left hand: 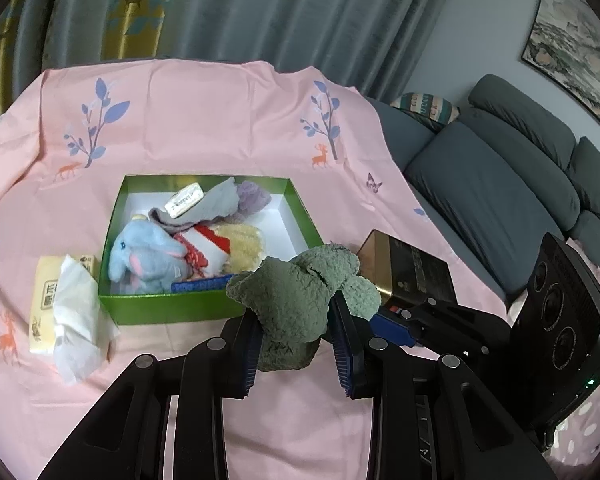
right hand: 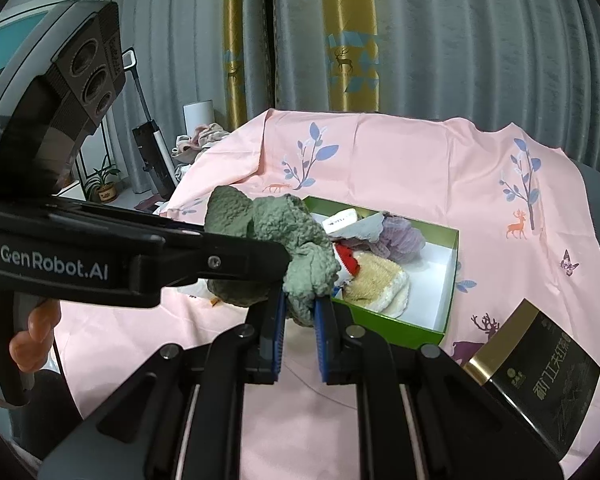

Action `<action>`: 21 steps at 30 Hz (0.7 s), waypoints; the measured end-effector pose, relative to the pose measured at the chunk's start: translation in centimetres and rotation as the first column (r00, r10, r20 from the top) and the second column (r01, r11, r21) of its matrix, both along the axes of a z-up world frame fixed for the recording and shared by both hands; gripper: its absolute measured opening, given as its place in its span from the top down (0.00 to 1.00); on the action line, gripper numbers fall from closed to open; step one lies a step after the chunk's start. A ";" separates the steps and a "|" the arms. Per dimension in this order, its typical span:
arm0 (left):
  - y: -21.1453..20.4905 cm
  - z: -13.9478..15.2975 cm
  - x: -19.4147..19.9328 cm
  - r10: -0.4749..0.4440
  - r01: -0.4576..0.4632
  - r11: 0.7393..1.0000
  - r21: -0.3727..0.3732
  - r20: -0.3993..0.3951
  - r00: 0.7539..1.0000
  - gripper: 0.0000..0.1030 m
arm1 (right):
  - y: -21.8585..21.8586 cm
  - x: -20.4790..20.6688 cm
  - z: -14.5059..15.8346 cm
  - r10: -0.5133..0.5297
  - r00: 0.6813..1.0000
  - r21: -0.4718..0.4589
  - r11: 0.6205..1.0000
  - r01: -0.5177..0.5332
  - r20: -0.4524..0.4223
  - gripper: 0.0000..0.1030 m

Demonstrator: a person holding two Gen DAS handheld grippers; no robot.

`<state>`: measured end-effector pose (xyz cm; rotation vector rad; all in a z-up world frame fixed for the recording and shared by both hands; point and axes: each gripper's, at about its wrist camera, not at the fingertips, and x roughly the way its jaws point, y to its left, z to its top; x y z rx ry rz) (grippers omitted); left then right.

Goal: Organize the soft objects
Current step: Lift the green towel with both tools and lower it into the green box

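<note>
Pink cloth [left hand: 220, 120] covers the table, the green box [left hand: 204, 308] already holds many soft toys, and the left gripper [left hand: 296, 344] and right gripper [right hand: 300, 320] both pinch the green fuzzy cloth [left hand: 296, 300] just beside it, not in yet.

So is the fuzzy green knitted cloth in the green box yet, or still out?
Out. The fuzzy green knitted cloth hangs bunched between both tongs, left and right, in front of the green box's near wall.
</note>
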<state>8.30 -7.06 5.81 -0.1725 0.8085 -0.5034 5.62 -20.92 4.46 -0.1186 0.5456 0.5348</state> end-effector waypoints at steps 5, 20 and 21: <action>-0.2 -0.1 1.3 -0.002 0.002 1.000 -0.003 -0.007 1.000 0.69 | -0.2 1.5 -0.2 -0.009 1.000 0.005 1.000 0.009 -0.003 0.88; -0.4 -1.4 9.1 0.009 -0.011 1.000 -0.026 -0.071 0.997 0.69 | -0.3 9.2 -1.4 -0.059 0.998 -0.008 0.998 0.059 -0.036 0.88; -0.4 -1.5 9.8 0.011 -0.014 1.000 -0.028 -0.079 0.997 0.69 | -0.3 9.8 -1.6 -0.064 0.997 -0.011 0.998 0.064 -0.043 0.87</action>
